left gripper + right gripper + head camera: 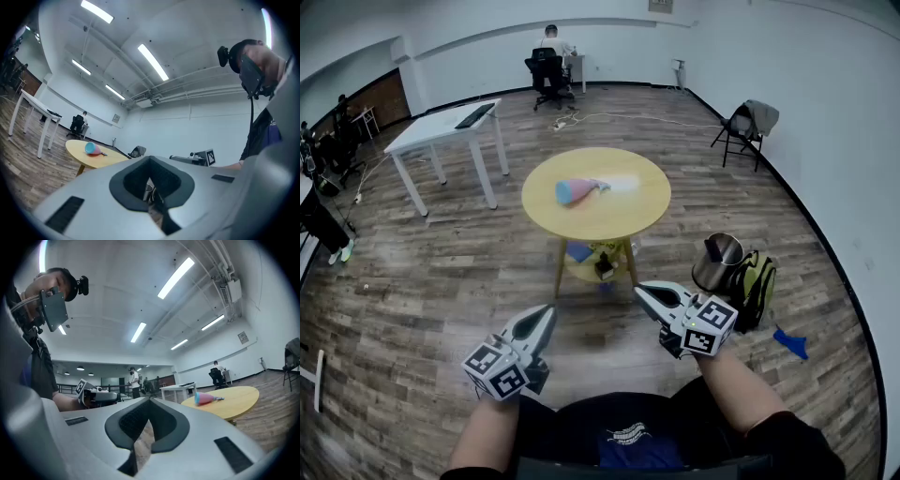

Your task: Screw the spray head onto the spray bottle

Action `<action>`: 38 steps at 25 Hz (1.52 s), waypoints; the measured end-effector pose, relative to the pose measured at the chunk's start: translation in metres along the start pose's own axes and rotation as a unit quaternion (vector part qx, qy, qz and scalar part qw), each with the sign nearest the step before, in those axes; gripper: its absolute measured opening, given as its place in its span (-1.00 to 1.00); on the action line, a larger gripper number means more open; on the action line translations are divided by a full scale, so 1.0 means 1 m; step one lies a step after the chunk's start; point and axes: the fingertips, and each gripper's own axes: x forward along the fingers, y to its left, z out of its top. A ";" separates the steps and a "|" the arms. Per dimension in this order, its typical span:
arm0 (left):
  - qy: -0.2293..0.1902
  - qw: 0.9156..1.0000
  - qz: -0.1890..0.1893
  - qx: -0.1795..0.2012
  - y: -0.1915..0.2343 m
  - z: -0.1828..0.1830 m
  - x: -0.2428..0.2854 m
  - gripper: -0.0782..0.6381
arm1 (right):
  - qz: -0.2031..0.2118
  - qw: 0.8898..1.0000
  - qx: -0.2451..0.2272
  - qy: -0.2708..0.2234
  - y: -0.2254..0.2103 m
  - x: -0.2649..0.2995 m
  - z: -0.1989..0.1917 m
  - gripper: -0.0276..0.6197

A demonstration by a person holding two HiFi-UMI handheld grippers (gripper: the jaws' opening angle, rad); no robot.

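Bottle (575, 191) lies blurred on round table (630, 214); left claw (547, 311) and right claw (639, 290) pressed together, empty.

Spray bottle (575, 191) on round table (615, 218)

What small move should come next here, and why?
Probably step toward the round table: both the left gripper and the right gripper are shut, empty and far from the bottle lying on it.

Grey left claw (547, 313), grey right claw (641, 292)
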 end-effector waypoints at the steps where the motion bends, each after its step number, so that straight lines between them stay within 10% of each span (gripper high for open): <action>1: 0.000 1.000 -0.001 0.001 0.000 -0.001 0.000 -0.75 | 0.000 1.000 0.000 0.000 0.000 0.000 0.000 -0.86; 25: 0.005 1.000 0.006 0.010 0.006 -0.009 0.001 -0.75 | -0.030 0.999 0.025 0.000 -0.018 0.004 -0.011 -0.85; 38: 0.029 0.999 0.034 -0.003 0.118 -0.041 0.069 -0.74 | -0.047 0.997 0.060 0.028 -0.114 0.054 -0.079 -0.84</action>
